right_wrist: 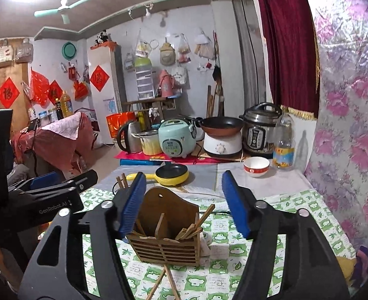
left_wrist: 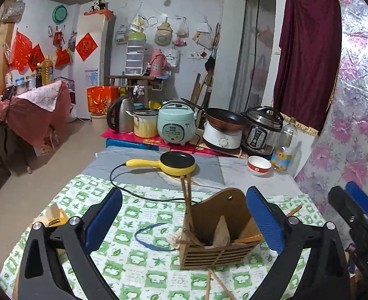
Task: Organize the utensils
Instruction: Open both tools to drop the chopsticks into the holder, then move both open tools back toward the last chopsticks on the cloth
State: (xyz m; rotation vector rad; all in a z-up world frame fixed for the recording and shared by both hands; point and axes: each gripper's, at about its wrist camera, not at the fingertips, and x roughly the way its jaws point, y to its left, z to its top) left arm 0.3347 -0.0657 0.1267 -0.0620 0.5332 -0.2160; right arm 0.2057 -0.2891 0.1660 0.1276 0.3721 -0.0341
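On the green-checked tablecloth our wooden utensil holder already carries several chopsticks — two loose chopsticks remain before it, both grippers spread apart, empty.

Green-patterned tablecloth: utensil holder, loose chopsticks.

Holder: I saw matt slatted wood.
Chopsticks: plain wood.
Tablecloth: printed cloth.
Finger pads: ribbed blue plastic.
Kettle: shiny metal.
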